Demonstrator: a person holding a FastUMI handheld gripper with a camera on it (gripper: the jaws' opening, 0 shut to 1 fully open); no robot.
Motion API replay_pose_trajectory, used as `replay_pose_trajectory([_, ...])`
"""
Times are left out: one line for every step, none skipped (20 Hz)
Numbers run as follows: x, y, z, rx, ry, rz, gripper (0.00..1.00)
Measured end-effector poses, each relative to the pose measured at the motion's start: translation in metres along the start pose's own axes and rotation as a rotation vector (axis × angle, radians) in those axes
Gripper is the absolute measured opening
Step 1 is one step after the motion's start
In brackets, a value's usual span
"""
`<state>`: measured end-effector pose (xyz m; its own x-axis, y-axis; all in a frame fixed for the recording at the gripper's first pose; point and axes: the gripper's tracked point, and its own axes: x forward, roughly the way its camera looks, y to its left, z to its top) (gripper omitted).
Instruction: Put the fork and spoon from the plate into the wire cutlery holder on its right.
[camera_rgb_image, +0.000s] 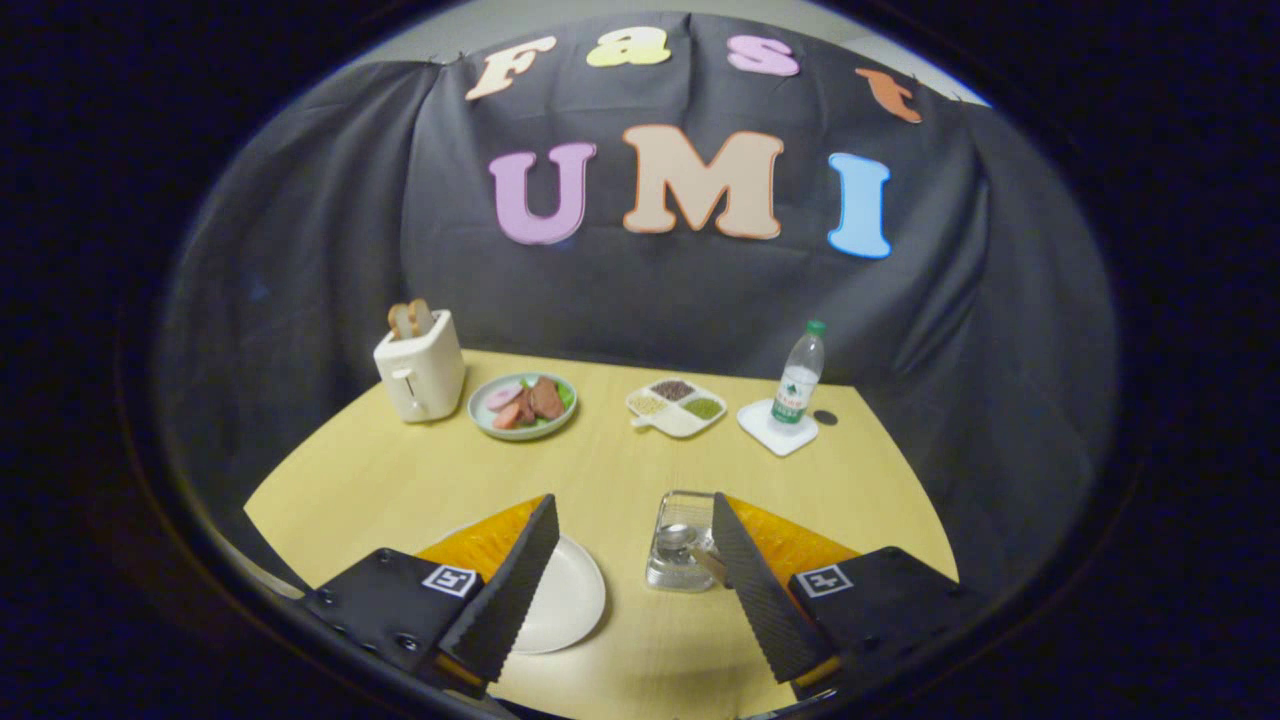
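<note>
My gripper (635, 500) hangs open above the near part of the yellow table, with nothing between its fingers. A white plate (570, 600) lies just behind the left finger, partly hidden by it; the part that shows is bare. To its right stands the wire cutlery holder (678, 545), right against the inner side of the right finger. A spoon (676, 537) rests inside it, bowl up, and a pale handle (706, 562) pokes out beside the right finger. I cannot tell whether that handle is the fork.
Along the far side of the table (620, 470) stand a white toaster (420, 368) with bread, a plate of sliced meat (522, 405), a divided dish of grains (677, 406) and a water bottle (799, 385) on a white coaster.
</note>
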<state>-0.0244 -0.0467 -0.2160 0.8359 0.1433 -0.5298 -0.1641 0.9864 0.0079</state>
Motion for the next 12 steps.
replay_pose_trajectory([-0.005, -0.002, 0.009, 0.004, -0.047, -0.012, 0.99])
replay_pose_trajectory([-0.01, -0.002, 0.016, 0.006, -0.083, -0.021, 0.99])
replay_pose_trajectory([-0.016, -0.002, 0.023, 0.011, -0.123, -0.031, 0.99])
replay_pose_trajectory([-0.025, -0.003, 0.032, 0.017, -0.177, -0.053, 0.99])
replay_pose_trajectory([-0.031, -0.005, 0.045, 0.013, -0.24, -0.083, 0.99])
replay_pose_trajectory([-0.039, -0.007, 0.056, 0.008, -0.291, -0.105, 0.99])
replay_pose_trajectory([-0.048, -0.006, 0.061, 0.002, -0.324, -0.121, 0.98])
replay_pose_trajectory([-0.053, -0.005, 0.064, -0.001, -0.338, -0.127, 0.98])
replay_pose_trajectory([-0.055, -0.002, 0.064, 0.001, -0.344, -0.132, 0.98])
replay_pose_trajectory([-0.059, 0.001, 0.064, 0.009, -0.343, -0.124, 0.98])
replay_pose_trajectory([-0.062, 0.004, 0.066, 0.021, -0.344, -0.121, 0.98])
replay_pose_trajectory([-0.066, 0.005, 0.068, 0.034, -0.349, -0.119, 0.98])
